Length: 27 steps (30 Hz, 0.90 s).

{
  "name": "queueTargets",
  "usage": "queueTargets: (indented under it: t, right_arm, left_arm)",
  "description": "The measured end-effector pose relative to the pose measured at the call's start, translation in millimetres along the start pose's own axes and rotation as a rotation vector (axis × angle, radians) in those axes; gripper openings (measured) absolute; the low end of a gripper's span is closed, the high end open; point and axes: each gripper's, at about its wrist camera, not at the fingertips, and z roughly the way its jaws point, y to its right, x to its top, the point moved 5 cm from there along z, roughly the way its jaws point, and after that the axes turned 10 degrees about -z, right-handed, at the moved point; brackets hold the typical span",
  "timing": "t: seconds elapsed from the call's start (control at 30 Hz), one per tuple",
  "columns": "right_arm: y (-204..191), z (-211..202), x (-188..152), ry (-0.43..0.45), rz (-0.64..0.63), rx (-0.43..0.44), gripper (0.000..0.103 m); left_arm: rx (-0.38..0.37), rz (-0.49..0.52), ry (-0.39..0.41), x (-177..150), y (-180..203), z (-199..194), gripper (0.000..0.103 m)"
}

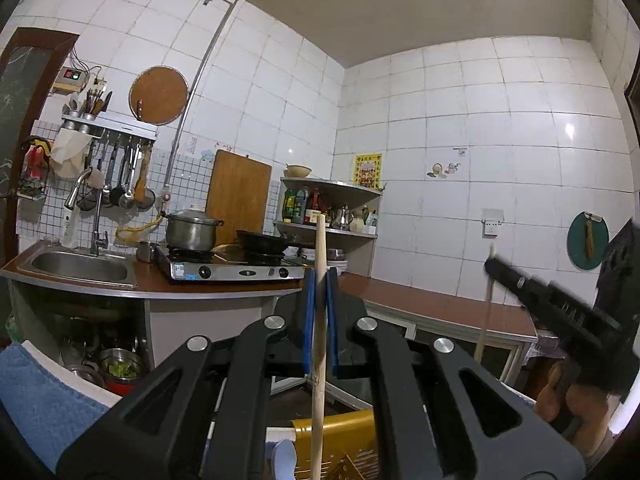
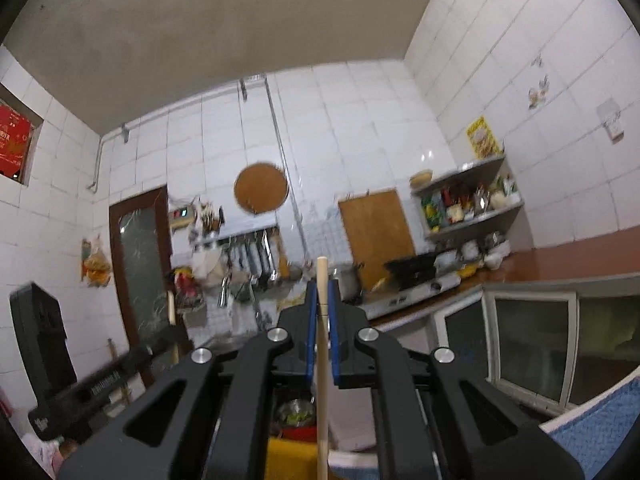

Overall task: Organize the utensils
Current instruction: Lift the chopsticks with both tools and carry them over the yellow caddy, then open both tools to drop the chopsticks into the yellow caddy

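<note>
- Left chopstick (image 1: 319, 320): a pale wooden stick standing nearly upright between the blue pads of the left gripper (image 1: 319, 292), whose fingers are clenched on it. Its top rises well above the pads and its lower end runs down out of the picture.
- Right chopstick (image 2: 322, 344): the same kind of stick, also nearly upright, pinched by the right gripper (image 2: 322, 300); those fingers are clenched on it too. In the left wrist view the right gripper shows at the far right, blurred, with its stick faint beside it.
- Where they are: both sticks are held in the air, well apart from each other and clear of the tabletop (image 1: 440, 304).
- Handling (a judgement): a chopstick like this looks light and stiff, so weight is no worry. It is thin, round and smooth, so it may roll or pivot between flat pads. Each grip sits part-way along the stick, which should limit swinging; a hold near one end would let the long part wag.
- Just below: a yellow object (image 1: 344, 432) and something white show under the left gripper (what they are I cannot tell), with a blue cloth (image 1: 36, 396) at the lower left.
- Further out: a stove (image 1: 232, 268) with a lidded pot (image 1: 192, 228) and a dark pan (image 1: 264, 240), a sink (image 1: 80, 266), and a rack (image 1: 116, 128) with hanging ladles and a cup of upright utensils.
- Next step (a guess): carrying the sticks to wherever utensils are kept calls for level, steady travel so neither slips.
</note>
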Motion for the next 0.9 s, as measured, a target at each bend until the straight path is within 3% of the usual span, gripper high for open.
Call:
queueTargets:
  t: [0.27,0.5,0.9]
  right_arm:
    - [0.6,3.7,-31.1,-0.086,-0.036,0.028,0.006]
    - [-9.7,2.2,-45.0,-0.153,-0.101,0.065,0.006]
    - [-22.4,2.8,-83.4,-0.370,-0.212,0.091,0.006]
  left_arm:
    - [0.019,-0.024,0.011,0.5,-8.3,-2.7,0.004]
    - [0.053,0.031,0.013,-1.5,-4.2,3.2,0.005]
    - [0.127,0.076,-0.032,0.3,-4.5,4.5,0.005]
